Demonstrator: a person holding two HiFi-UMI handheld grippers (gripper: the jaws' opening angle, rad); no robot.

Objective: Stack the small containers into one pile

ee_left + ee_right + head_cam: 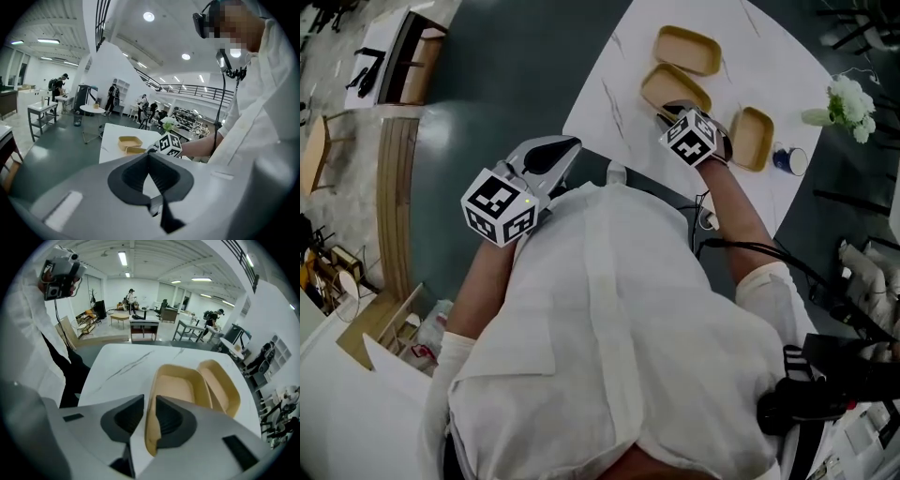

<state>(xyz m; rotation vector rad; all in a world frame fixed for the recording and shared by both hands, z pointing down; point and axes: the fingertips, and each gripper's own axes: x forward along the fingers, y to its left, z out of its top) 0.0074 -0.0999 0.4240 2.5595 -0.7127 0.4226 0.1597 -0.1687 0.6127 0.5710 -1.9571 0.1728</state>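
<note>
Three shallow tan containers lie on the white marble table: a far one, a middle one and one to the right. My right gripper is at the middle container's near end. In the right gripper view its jaws straddle that container's near rim, shut on the wall, with the far container just behind. My left gripper hangs off the table's left edge over the dark floor, shut and empty; it looks toward the containers.
A blue-and-white cup and white flowers sit at the table's right edge. Wooden furniture stands on the floor at the left. Cables run beside the person's right arm.
</note>
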